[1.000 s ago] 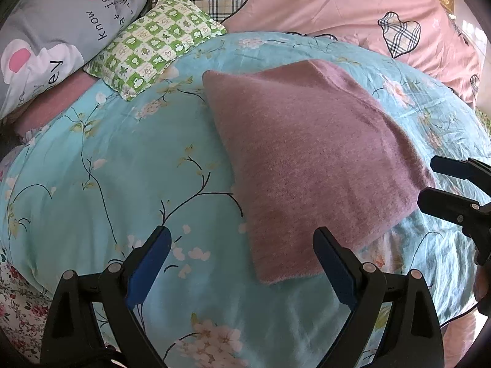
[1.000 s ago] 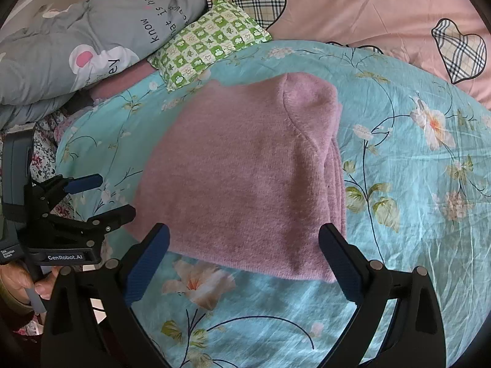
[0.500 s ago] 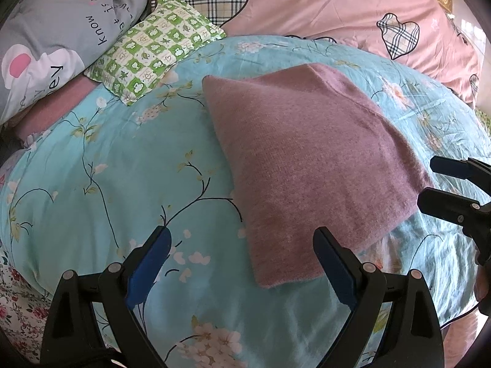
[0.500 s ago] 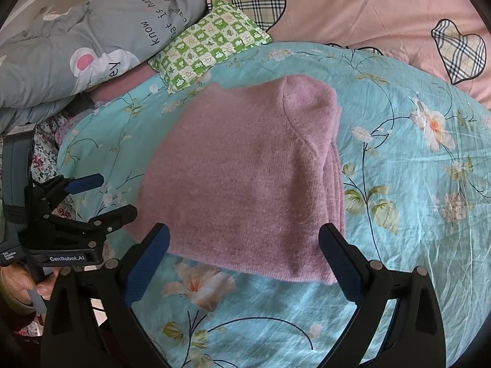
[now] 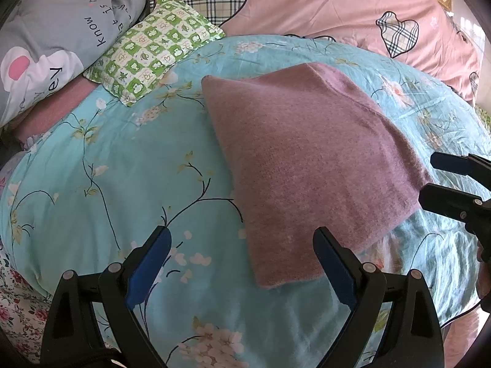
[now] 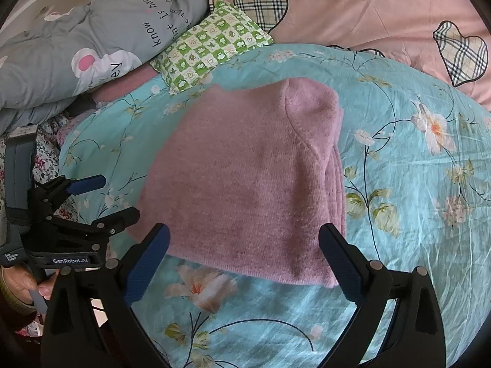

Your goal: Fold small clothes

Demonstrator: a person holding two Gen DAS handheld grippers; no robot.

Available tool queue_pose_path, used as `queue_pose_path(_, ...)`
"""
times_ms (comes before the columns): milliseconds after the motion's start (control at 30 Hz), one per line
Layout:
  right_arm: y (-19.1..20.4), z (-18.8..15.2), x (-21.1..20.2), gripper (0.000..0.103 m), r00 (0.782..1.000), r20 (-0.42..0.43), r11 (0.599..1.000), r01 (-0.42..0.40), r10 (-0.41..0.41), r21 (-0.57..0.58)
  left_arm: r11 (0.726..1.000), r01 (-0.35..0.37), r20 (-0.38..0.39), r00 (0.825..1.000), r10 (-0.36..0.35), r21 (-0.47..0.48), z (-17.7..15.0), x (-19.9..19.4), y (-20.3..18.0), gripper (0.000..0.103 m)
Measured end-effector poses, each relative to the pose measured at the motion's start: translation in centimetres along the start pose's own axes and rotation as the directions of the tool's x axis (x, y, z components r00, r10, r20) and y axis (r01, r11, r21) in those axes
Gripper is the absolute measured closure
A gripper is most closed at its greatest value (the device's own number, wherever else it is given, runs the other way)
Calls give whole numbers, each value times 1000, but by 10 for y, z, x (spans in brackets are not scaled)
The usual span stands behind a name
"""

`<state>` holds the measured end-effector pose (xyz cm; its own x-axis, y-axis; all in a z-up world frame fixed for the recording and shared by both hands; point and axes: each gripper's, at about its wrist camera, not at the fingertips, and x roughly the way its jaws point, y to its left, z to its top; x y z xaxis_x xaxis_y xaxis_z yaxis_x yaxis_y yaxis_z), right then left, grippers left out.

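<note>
Your left gripper (image 5: 241,262) and right gripper (image 6: 244,260) both hover with fingers spread wide, holding nothing. The folded mauve knit sweater (image 6: 245,184) lies flat on the turquoise floral bedspread (image 5: 107,168), just ahead of both grippers.

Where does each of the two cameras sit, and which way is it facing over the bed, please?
Left wrist: on the left gripper, looking forward over the turquoise quilt at the mauve sweater; its open fingers show, with the right gripper at the right edge.
Right wrist: on the right gripper, facing the sweater's near hem; its open fingers, the left gripper and a hand show at left.
Shared: sweater, quilt, green checked pillow.
</note>
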<state>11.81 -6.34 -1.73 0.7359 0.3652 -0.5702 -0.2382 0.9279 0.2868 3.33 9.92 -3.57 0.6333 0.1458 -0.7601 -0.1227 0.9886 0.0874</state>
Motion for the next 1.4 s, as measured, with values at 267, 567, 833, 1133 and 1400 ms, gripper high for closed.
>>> queue_pose_path(267, -1, 2, 0, 5, 1000, 1, 1000, -5, 5, -3, 1000, -4, 3, 1000, 4, 2, 0, 0, 0, 9)
queue_pose_path(567, 0, 2, 0, 5, 1000, 1, 1000, -6, 6, -1, 1000, 5, -5, 1000, -4, 3, 2, 1, 1, 9)
queue_pose_path(833, -1, 4, 0, 5, 1000, 1, 1000, -10, 10, -3, 1000, 5, -1, 1000, -5, 9, 4, 0, 1, 9)
queue_pose_path(1133, 0, 4, -1, 5, 1000, 3, 1000, -12, 12, -1, 1000, 8, 1, 1000, -8, 18, 5, -1, -1, 9)
queue_pose_path(1400, 0, 5, -1, 5, 1000, 1, 1000, -10, 10, -3, 1000, 12, 3, 1000, -12, 15, 6, -2, 0, 9)
